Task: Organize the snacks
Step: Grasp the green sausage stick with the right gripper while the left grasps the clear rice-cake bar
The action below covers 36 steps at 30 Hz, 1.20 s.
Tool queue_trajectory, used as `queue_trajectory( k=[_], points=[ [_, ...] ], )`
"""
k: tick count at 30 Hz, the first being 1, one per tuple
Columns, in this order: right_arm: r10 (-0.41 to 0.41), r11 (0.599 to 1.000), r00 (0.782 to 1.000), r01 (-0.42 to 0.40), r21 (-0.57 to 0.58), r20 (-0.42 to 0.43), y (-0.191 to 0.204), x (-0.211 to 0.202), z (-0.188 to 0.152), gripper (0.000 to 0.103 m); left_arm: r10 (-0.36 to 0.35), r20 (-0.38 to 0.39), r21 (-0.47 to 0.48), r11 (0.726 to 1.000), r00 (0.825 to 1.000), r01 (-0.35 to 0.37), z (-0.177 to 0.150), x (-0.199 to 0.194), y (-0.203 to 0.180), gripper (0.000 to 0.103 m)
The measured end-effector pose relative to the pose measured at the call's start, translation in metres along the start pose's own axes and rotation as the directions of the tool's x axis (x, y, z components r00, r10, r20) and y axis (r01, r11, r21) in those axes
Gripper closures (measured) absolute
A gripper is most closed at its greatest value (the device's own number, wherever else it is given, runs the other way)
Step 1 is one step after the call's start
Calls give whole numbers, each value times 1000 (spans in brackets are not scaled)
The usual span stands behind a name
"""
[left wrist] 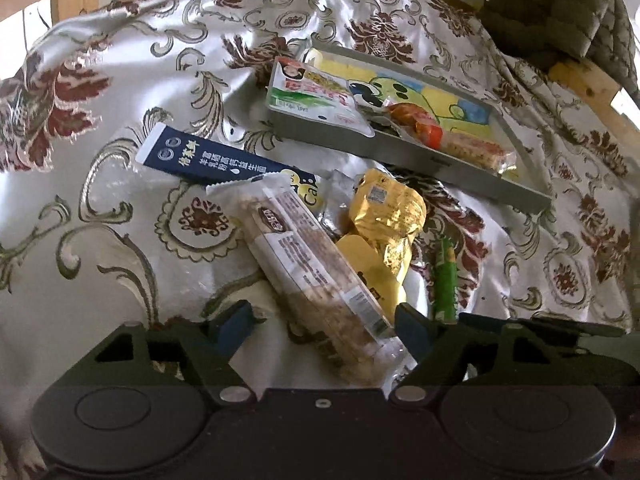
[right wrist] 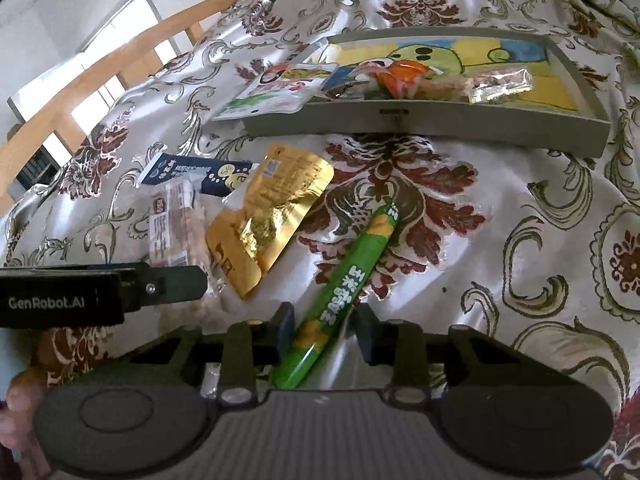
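A grey tray (left wrist: 452, 162) with a cartoon bottom holds a white-green pouch (left wrist: 316, 96), an orange packet (left wrist: 416, 120) and a clear biscuit pack (left wrist: 476, 148). On the cloth lie a long clear biscuit pack (left wrist: 312, 268), a gold pouch (left wrist: 384, 216), a dark blue sachet (left wrist: 208, 158) and a green stick (left wrist: 445, 276). My left gripper (left wrist: 324, 320) is open with the long biscuit pack's near end between its fingers. My right gripper (right wrist: 325, 332) is open around the green stick (right wrist: 344, 292). The left gripper also shows in the right wrist view (right wrist: 176, 280) beside the gold pouch (right wrist: 272, 216). The tray (right wrist: 424, 120) lies beyond.
A patterned satin cloth (left wrist: 120, 200) covers the surface. A wooden rail (right wrist: 100, 80) runs along the far left edge. A quilted olive cushion (left wrist: 560, 8) sits at the back right behind the tray.
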State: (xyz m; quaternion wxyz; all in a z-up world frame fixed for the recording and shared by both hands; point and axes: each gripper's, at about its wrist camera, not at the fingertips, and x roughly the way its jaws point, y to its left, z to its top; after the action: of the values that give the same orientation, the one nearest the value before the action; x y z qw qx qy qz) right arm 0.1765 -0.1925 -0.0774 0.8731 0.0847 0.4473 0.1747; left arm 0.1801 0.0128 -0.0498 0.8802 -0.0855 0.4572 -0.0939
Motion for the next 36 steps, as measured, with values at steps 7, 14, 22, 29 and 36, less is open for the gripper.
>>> queue_trajectory(
  k=[7,14,22,29,36],
  points=[
    [-1,1000,1000,1,-17,-9,3,5,0,65,-31,0,2,1000,1000,31,0,3,-4,39],
    [33,997,999,-30,73,-34,-8,14,4,62,-58,-24,-79,995,998,55,4,12,5,35],
    [18,997,1000,-16,77,-20,-6,11,2,73,-82,-16,-91,993,997,80,3,10,2,50],
    [24,994,1000,-25,102,11,-6,2,5,81,-53,1,-67,996,999,53,-2,2,-4,52],
    [33,995,999,-32,96,-4,-10,11,6,79,-46,34,52,998,998,44,-9,-2,-22,53]
  ],
)
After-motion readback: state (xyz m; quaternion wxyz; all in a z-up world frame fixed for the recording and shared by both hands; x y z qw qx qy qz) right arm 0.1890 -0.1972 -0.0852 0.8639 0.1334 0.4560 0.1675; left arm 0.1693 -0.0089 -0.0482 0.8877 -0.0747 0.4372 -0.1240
